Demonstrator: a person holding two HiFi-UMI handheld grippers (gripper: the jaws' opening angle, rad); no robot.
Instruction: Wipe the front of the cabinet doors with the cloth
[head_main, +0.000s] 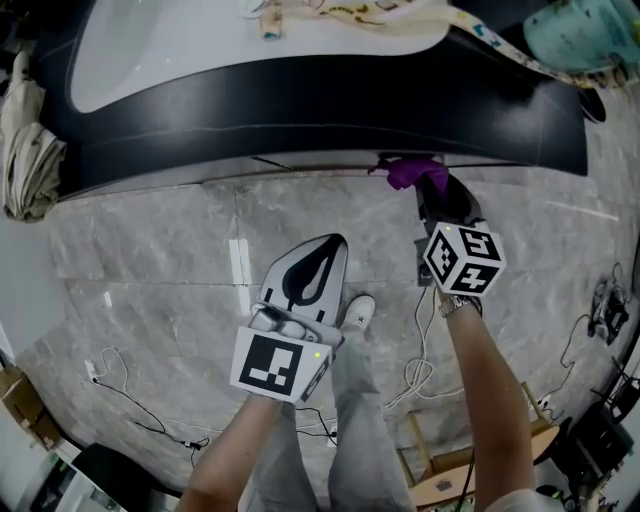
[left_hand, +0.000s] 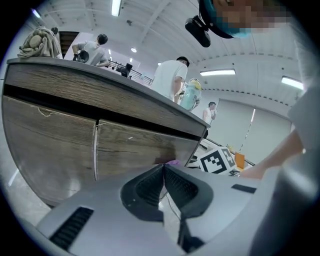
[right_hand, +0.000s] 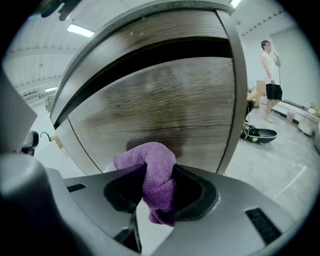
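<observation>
Right gripper view tells you most. The right gripper (right_hand: 159, 175) has its fingers (right_hand: 195, 192) pinching a purple cloth (right_hand: 152, 165), bunched into a wad that runs up between them and bulges out past the tips. Straight ahead of that wad stands the right-hand cabinet door (right_hand: 165, 100), dark wood grain filling the view, with the cloth's shadow lying on it just behind the wad. The cloth looks very near the door face, low down on it and somewhat left of its middle; whether it touches I cannot tell. Most of the door rises above the cloth, and the seam (right_hand: 82, 145) to the neighbouring door sits off to the left. I'd judge the wiping wants a push forward, then sweeps upward and across.

From the head view the same cloth shows as a purple tuft tucked under the overhanging edge of the dark surface (head_main: 300, 110), with the right gripper reaching in to it. The left gripper (head_main: 336, 242) hangs over the floor (head_main: 150, 280), well short of the cabinet and to the left of the cloth, its fingers pressed together on nothing. So the right hand is the near one and carries the job; the left looks idle.
</observation>
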